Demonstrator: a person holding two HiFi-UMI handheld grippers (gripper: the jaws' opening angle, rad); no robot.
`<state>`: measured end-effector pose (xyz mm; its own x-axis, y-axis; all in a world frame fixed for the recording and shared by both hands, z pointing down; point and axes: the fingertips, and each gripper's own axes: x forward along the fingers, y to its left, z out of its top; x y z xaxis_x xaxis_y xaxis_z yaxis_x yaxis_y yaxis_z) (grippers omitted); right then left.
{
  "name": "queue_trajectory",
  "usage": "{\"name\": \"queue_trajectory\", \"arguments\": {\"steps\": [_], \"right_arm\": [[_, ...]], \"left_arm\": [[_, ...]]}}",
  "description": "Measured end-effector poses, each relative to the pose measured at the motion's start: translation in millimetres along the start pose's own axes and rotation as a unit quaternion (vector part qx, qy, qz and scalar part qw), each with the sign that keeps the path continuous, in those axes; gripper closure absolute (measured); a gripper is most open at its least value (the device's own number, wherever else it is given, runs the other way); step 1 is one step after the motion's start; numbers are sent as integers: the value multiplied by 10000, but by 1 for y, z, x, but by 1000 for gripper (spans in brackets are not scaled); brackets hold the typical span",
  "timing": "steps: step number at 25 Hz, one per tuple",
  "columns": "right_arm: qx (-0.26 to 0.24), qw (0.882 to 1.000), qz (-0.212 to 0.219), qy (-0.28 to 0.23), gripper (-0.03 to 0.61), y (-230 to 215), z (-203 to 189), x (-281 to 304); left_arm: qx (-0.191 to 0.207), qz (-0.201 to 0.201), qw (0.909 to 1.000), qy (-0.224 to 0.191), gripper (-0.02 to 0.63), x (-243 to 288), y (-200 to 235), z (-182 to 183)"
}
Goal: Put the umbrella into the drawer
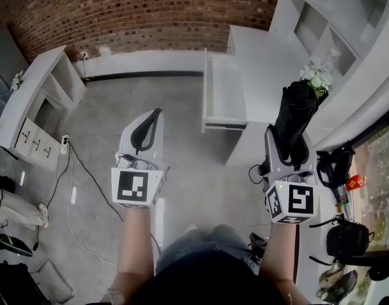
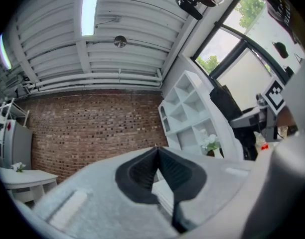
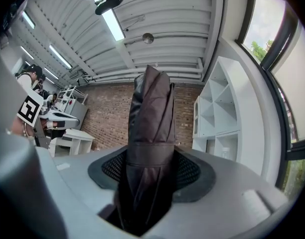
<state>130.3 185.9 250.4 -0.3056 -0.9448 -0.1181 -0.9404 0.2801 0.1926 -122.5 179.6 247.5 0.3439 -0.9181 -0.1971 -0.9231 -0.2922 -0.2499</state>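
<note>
In the head view, the right gripper (image 1: 290, 154) is pinching the folded black umbrella (image 1: 295, 113), which is standing up at the right of the frame. The open white drawer (image 1: 221, 100) is waiting at upper middle.

In the left gripper view, the left gripper (image 2: 156, 156) is pressing its jaws together on nothing.

In the right gripper view, the umbrella (image 3: 150, 128) is filling the middle. It is probably light, soft cloth over a stiff stick, so gripping its wrapped middle seems best.
</note>
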Motion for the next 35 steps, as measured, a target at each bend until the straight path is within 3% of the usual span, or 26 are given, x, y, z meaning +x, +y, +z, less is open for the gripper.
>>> {"name": "queue_trajectory", "arguments": {"steps": [18,25,35], "right_arm": [[82,9998,62,192,325,7,-29,97],[189,9993,203,267,325,-16,-49,175],[262,9987,326,277,325,-63,-71,307]], "left_arm": [[-100,36,9999,107,617,63,53,-42],[-43,156,9992,355,617,135,75,-66],[-82,266,9991,324,617,277,104,-91]]}}
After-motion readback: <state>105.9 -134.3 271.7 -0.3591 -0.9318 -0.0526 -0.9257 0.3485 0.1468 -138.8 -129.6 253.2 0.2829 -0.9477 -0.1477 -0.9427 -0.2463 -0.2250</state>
